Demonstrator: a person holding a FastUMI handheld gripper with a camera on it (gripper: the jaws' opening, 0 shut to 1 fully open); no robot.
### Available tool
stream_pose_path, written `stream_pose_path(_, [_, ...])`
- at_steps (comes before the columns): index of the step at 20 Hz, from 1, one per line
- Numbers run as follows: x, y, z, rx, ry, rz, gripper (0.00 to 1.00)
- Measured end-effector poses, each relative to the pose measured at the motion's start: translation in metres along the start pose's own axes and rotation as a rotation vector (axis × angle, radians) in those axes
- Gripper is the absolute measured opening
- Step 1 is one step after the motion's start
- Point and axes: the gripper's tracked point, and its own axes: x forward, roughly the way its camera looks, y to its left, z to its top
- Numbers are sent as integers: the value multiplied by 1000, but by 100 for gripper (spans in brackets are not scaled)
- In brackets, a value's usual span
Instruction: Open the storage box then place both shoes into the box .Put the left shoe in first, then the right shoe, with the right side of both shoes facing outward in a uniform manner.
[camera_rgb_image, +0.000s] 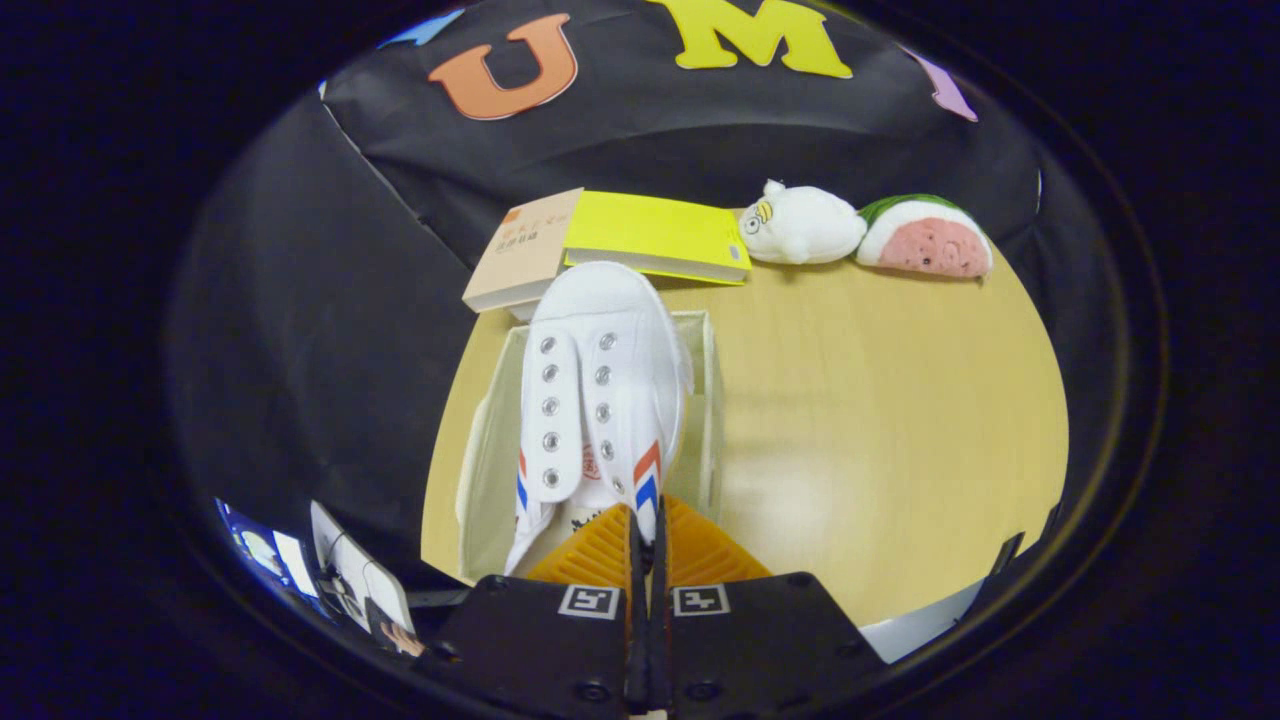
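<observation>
My tool (645, 520) is pinching the white canvas shoe (600, 400) at its heel end; both fingers (700, 550) sit almost pressed together, with only the thin edge of the shoe's collar between them. The shoe hangs toe-forward, pointing away from me, laces removed, two rows of metal eyelets running up its tongue flaps. Red and blue chevron stripes show on its side near the fingers.

The shoe is over the open storage box (712, 400), a pale, translucent-walled box sitting on the wooden surface (880, 420). The shoe's toe reaches past the box's far wall. I cannot tell whether the sole touches the box floor. I cannot tell which shoe of the pair this is.

Beyond the box, at the far edge of the surface, lie two books: a tan-covered book (525, 250) and, partly over it, a yellow book (655, 235). To the side of the books rests a white plush toy (805, 225), and just beside that, touching or nearly so, a watermelon-slice plush (925, 240) with green rind and pink face.

Near my tool's base, off the surface, some cards or papers (345, 575) lean in a loose cluster; detail there is too small to read.
</observation>
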Motion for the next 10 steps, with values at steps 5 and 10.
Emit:
stream_pose_path(5, [41, 9, -17, 26, 57, -49, 6])
stream_pose_path(10, [64, 4, -38, 76, 108, -119, 6])
